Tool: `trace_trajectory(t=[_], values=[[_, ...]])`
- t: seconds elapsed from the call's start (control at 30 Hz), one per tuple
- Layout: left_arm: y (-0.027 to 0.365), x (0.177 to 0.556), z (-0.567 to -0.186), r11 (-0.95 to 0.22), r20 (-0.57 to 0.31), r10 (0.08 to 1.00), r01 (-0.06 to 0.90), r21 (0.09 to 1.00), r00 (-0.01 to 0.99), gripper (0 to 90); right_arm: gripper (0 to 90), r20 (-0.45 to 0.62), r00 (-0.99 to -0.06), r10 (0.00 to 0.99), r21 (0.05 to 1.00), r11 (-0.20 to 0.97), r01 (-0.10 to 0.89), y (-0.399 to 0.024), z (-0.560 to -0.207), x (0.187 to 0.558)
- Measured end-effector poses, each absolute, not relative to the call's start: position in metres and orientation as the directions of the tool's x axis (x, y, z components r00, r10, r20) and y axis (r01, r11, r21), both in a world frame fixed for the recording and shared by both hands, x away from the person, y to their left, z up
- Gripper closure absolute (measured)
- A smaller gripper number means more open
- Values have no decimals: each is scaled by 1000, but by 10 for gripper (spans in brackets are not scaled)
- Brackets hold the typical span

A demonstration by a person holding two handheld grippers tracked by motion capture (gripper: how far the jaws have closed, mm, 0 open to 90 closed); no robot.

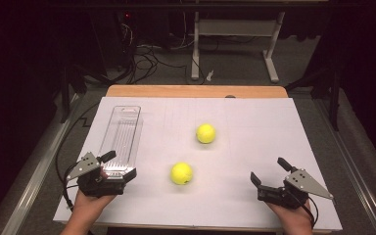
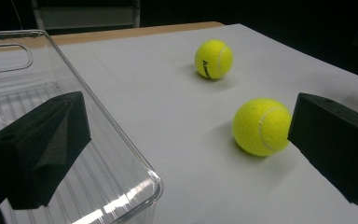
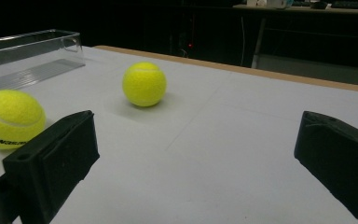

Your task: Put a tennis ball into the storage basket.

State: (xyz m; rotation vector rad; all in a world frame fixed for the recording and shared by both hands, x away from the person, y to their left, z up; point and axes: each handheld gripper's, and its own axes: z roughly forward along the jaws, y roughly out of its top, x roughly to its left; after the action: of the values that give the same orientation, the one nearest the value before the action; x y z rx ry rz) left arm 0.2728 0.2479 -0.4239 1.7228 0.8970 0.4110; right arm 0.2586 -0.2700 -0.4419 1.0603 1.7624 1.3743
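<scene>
Between both tools (image 1: pixel 109 165), nearer ball (image 1: pixel 181 173)

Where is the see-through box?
In the high view the clear box lies on the table's left side, its near end between the left gripper's open jaws.

Near tennis ball (image 1: pixel 181 173): yellow, felted, resting on the white sheet, centre front. Far tennis ball (image 1: pixel 205 133): same kind, well apart behind. Clear plastic bin (image 1: pixel 121 131): long, upright, empty, lying left.
</scene>
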Motion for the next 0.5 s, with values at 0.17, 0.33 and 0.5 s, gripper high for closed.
trace_trajectory(t=[0.17,0.33,0.5], values=[[247,274,-424,-119,-159,741,361,925,652,4,2,-12,-453,892,972,116,203,-271,-442,259],[247,273,-424,-121,-158,740,360,925,654,4,2,-7,-455,891,973,111,203,-271,-442,259],[247,273,-424,-122,-159,737,361,924,657,4,2,-9,-452,892,972,114,204,-270,-443,259]])
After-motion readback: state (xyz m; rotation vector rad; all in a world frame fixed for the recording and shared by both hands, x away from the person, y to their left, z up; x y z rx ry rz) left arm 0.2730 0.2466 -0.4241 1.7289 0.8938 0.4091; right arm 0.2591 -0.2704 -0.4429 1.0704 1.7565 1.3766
